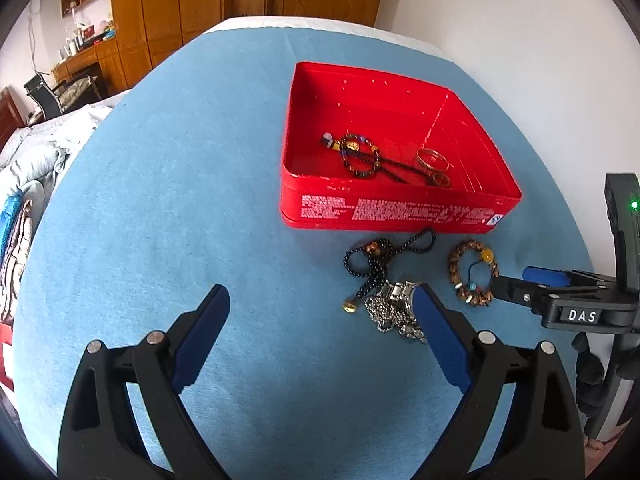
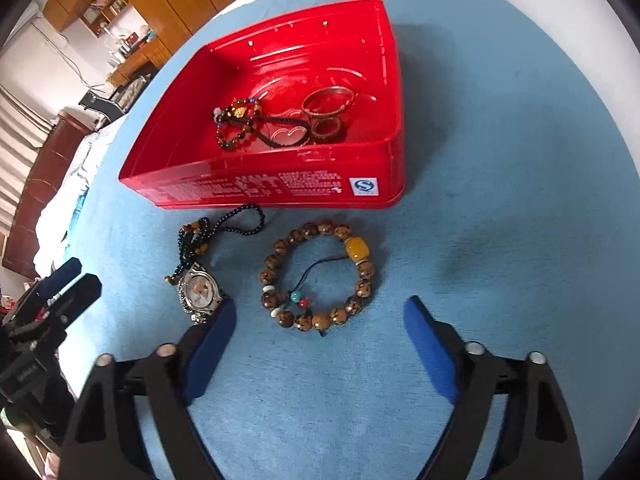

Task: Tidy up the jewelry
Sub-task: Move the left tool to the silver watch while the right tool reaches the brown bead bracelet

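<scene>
red tin: open red tin (image 2: 256, 190) stands on the cloth; white print on its near wall; at 12 o'clock in the right wrist view, at 1 o'clock in the left wrist view.
tin contents: dark bead bracelet (image 2: 236, 126) with a black cord at the left; metal bangle (image 2: 328, 102) and a smaller ring (image 2: 326, 128) at the right, touching each other.
surface: blue cloth (image 1: 160, 200) over a table; white edge at the far rim.
brown bead bracelet: brown bead bracelet (image 2: 320, 276) with one yellow bead lies flat on the cloth, just in front of the tin, apart from it.
black bead necklace: black bead necklace (image 1: 370, 258) lies at 9 o'clock of the brown bracelet; its far loop lies close against the tin wall.
watch: watch (image 2: 199, 290) with a metal band lies on the necklace's near end; a silver chain (image 1: 384, 314) is bunched beside it.
left gripper: left gripper (image 1: 322, 312) fingers spread wide, holding nothing; right pad just beside the watch.
right gripper: right gripper (image 2: 320, 316) fingers spread wide, holding nothing; the brown bracelet lies just ahead of the gap, at 12 o'clock.
</scene>
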Demonstrator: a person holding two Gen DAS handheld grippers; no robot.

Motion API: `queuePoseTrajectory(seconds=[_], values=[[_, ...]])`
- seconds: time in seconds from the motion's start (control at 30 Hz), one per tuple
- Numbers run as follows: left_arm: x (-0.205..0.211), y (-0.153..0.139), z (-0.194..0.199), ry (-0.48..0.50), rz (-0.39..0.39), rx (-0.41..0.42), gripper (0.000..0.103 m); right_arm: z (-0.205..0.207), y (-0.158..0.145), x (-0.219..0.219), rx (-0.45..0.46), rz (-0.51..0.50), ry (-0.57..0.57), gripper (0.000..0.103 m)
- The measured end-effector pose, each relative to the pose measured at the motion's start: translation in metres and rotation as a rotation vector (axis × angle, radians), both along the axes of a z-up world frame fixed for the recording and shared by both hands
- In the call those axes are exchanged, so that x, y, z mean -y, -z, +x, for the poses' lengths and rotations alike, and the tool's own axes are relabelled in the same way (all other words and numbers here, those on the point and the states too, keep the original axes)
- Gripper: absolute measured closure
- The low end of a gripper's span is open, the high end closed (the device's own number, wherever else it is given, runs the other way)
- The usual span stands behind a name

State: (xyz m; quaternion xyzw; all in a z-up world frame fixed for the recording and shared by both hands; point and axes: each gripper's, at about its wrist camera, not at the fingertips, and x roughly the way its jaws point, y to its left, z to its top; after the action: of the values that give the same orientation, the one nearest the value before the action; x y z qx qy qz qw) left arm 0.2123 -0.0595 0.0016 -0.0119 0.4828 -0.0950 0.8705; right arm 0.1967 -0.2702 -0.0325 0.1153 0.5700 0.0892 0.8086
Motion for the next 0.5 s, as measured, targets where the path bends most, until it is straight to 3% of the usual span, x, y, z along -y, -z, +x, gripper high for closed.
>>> queuePoseTrajectory(seconds=[0.3, 0.5], values=[[0.014, 0.007, 0.003, 0.026, -0.007, -0.024, 0.013, 0.016, 0.016, 0.009, -0.035, -0.024, 0.025, 0.048], [0.034, 0.015, 0.006, 0.087, -0.03, -0.072, 0.035, 0.026, 0.023, 0.006, -0.03, -0.058, 0.01, 0.05]])
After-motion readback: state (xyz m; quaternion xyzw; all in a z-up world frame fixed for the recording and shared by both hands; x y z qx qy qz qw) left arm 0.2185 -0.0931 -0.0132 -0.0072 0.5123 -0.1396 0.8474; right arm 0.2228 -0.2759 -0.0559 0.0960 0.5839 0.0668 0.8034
